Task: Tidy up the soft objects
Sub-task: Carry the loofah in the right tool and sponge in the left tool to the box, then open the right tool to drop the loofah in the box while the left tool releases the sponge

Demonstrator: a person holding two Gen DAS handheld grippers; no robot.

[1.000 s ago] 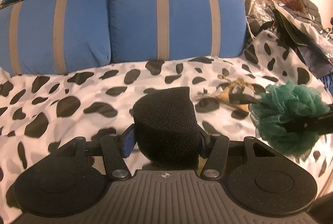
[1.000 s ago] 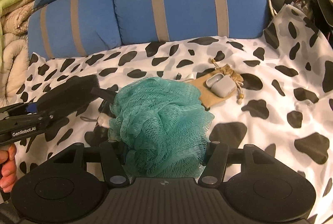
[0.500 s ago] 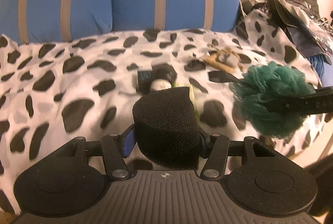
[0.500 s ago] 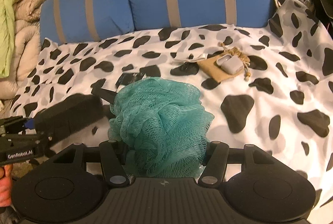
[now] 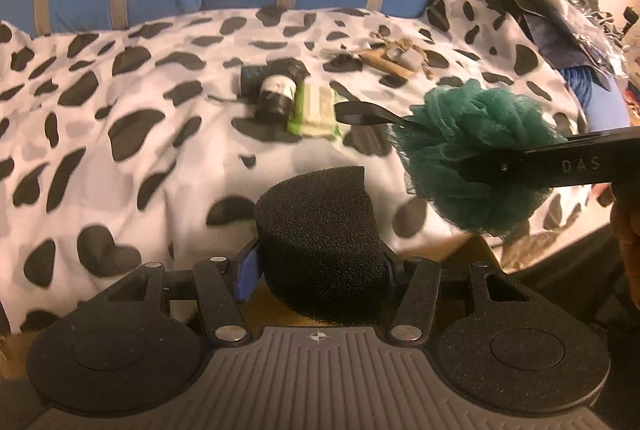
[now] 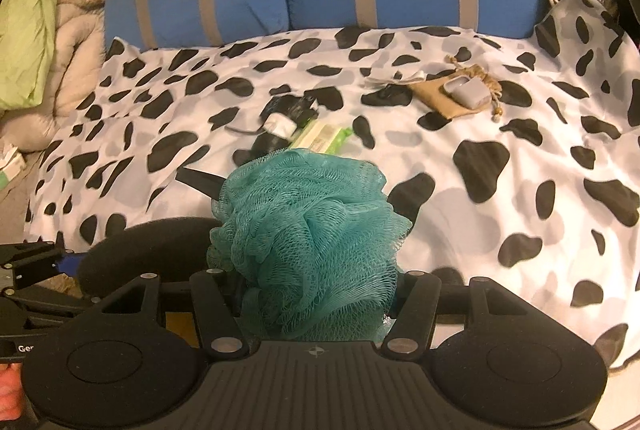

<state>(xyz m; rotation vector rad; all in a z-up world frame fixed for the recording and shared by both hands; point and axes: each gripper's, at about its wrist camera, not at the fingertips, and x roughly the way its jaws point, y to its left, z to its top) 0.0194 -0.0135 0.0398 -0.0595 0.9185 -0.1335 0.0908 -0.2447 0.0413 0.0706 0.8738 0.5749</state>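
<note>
Both pickups are done: left gripper [image 5: 320, 250] clamps the black sponge [image 5: 320, 242], right gripper [image 6: 316, 270] the teal loofah [image 6: 308, 250]; placing remains, with clutter on the bed [image 6: 500, 190] at 12 o'clock.

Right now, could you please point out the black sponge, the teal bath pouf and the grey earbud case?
black sponge [image 5: 320, 230], left wrist view, centre of its foam top.
teal bath pouf [image 6: 308, 242], right wrist view, middle of the mesh.
grey earbud case [image 6: 468, 91], right wrist view, its lid.

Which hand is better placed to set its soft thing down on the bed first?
Probably right. The right gripper holds the teal loofah over the spotted blanket, while the left gripper with the black sponge hangs by the bed's edge.
</note>
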